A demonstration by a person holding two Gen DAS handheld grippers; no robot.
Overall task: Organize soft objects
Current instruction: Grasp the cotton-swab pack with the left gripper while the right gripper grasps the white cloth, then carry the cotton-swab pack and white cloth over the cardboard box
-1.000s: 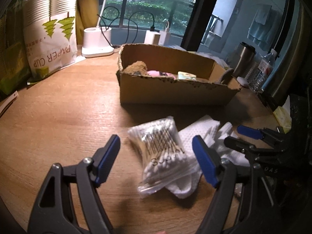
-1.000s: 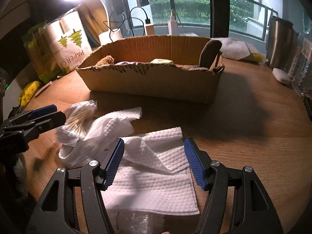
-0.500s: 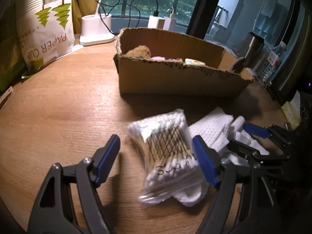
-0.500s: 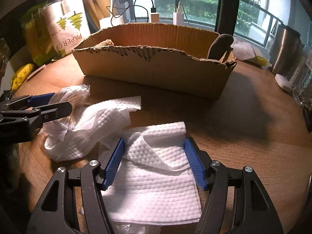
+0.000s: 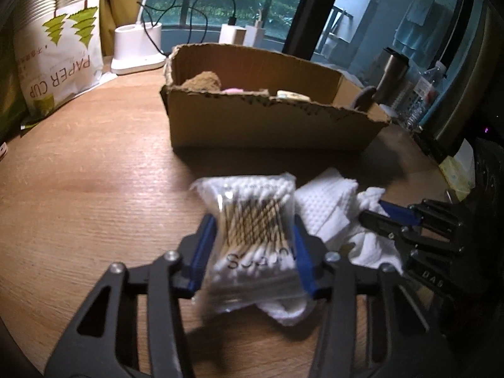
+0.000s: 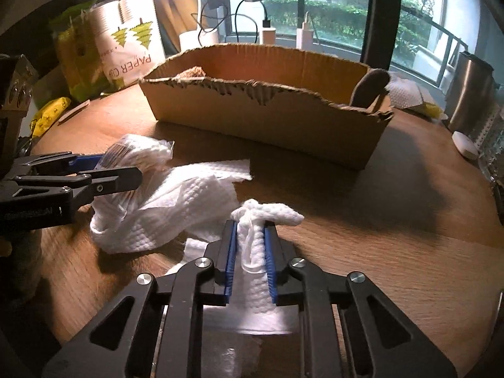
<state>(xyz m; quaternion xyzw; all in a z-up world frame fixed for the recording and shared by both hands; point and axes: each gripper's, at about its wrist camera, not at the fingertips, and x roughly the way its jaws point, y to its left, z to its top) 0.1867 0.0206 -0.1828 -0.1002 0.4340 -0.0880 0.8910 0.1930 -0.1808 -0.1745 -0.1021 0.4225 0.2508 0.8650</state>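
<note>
My left gripper [image 5: 253,245] is shut on a clear bag of cotton swabs [image 5: 255,220], which lies over a crumpled white paper towel [image 5: 327,208] on the wooden table [image 5: 94,189]. My right gripper [image 6: 250,245] is shut on a second white paper towel [image 6: 255,239], bunched between its blue pads. In the right wrist view the left gripper [image 6: 104,173] shows at the left, beside the crumpled towel [image 6: 176,201]. An open cardboard box [image 5: 271,116] stands behind, also seen in the right wrist view [image 6: 264,116], with a brown plush and other soft items inside.
A paper cup bag [image 5: 56,63] and a white lamp base [image 5: 138,50] stand at the back left. A steel flask [image 6: 469,91] and a small white object [image 6: 464,146] sit at the right. A yellow packet [image 6: 50,113] lies at the far left.
Both grippers have closed: the left onto the cotton swab bag, the right onto the flat paper towel, bunching it up. Both moved forward toward the box.
</note>
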